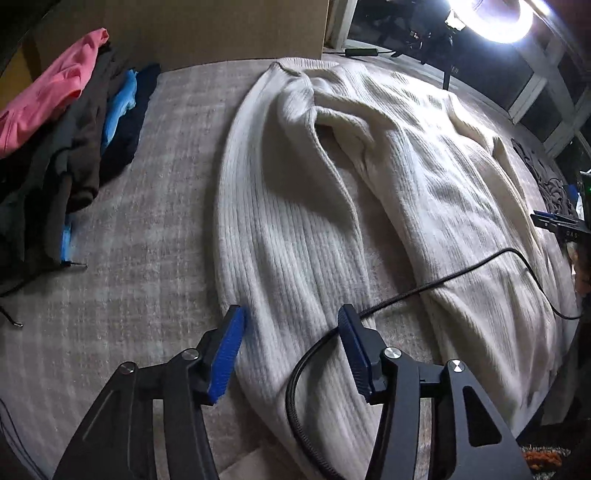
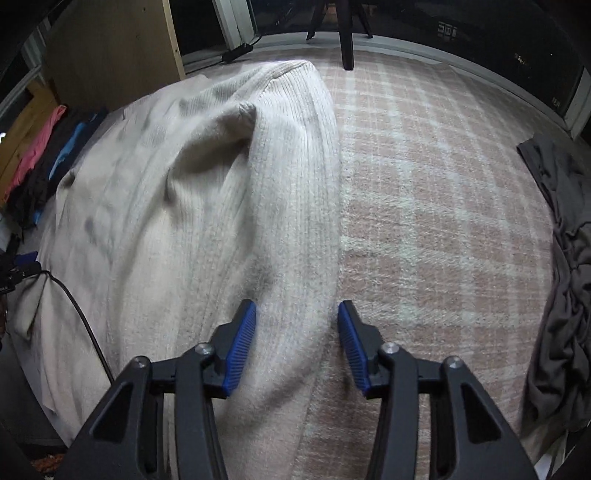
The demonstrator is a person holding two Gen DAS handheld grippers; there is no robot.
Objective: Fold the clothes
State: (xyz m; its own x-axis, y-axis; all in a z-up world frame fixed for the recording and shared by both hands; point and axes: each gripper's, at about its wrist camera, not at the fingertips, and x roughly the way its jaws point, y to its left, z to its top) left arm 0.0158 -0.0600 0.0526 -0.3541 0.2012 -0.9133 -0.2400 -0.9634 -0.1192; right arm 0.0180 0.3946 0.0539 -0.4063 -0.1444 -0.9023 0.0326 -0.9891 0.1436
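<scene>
Dim room, pale checked rug (image 2: 424,206) on the floor, a ring light (image 1: 498,18) glaring at the far window.

At the left gripper (image 1: 291,347) the jaws stand apart, straddling the near left edge of a cream ribbed sweater (image 1: 369,166); the blue pads press on nothing that can be seen, and a black cable (image 1: 461,273) trails across the knit beside the right pad. The right gripper (image 2: 297,343) likewise stands with its jaws apart over the sweater's near right edge, one pad above the knit and the other above bare rug; the frames show no pinch.

Outward from there, the sweater lies spread lengthwise on the rug, its sides already turned in toward the middle and a sleeve bunched near the far end. Off to the left sits a pile of clothes (image 1: 74,122), pink, brown and blue; to the right, a crumpled grey garment (image 2: 565,280).

The step in hand appears to be taking hold of the near hem at both corners. Next, each gripper likely needs to sink onto the fabric, close on the full thickness of the folded layers, then lift and carry the hem toward the far end, keeping the cable clear.
</scene>
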